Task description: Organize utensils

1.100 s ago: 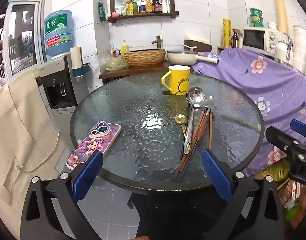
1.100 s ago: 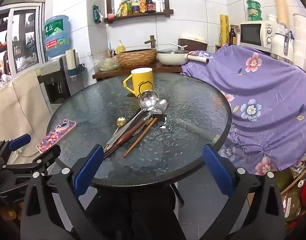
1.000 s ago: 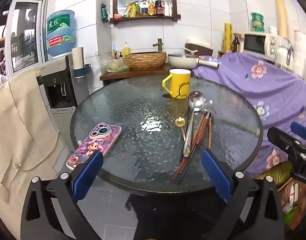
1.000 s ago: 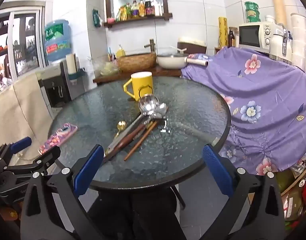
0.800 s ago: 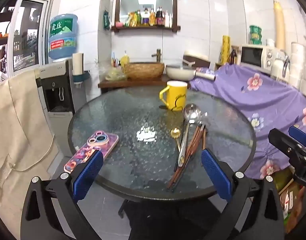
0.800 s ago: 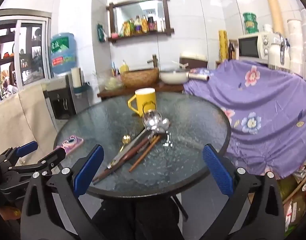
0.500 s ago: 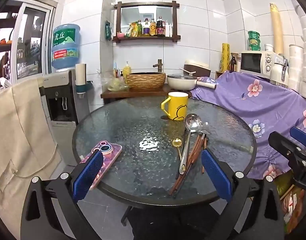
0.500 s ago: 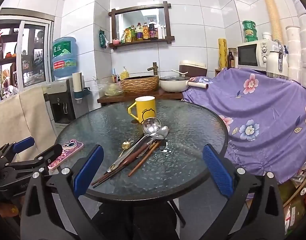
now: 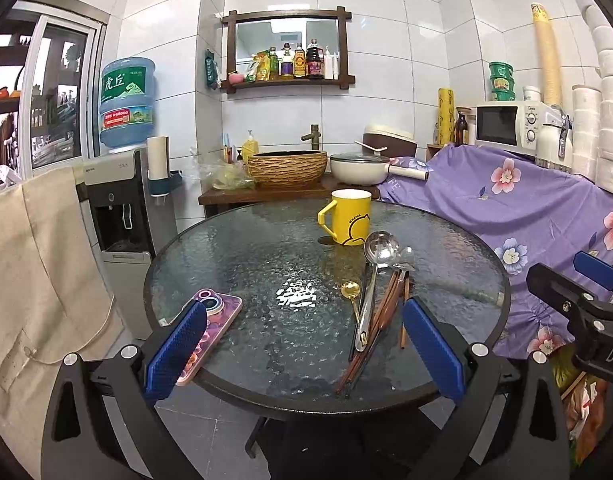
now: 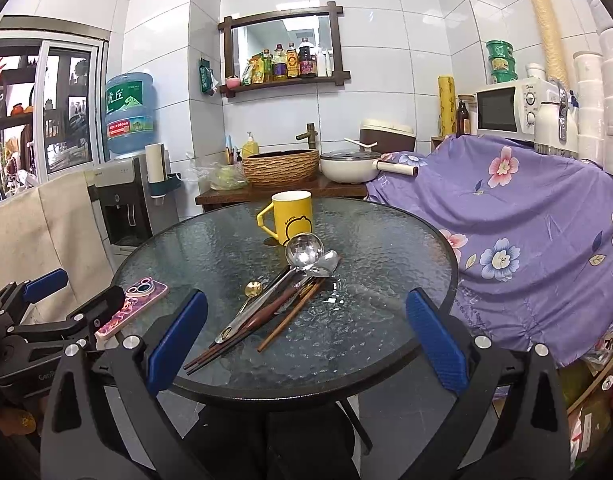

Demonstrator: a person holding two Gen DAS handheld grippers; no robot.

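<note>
A round glass table (image 9: 234, 248) stands in a tiled kitchen. The utensils (image 9: 376, 292) lie bundled right of its centre, just near of a yellow mug (image 9: 350, 217); a phone (image 9: 210, 320) lies near left. The left gripper (image 9: 306, 348) and right gripper (image 10: 306, 344) gape wide, empty.

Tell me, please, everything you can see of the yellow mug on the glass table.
The yellow mug stands upright on the far side of the round glass table, its open mouth up and its loop handle turned to the viewer's left. It looks like glazed ceramic, with a pale inner wall and a small dark cartoon outline printed on its side. What is inside cannot be seen. The ladle bowl lies just in front of its base; whether they touch is unclear. Neither gripper is near it.
</note>
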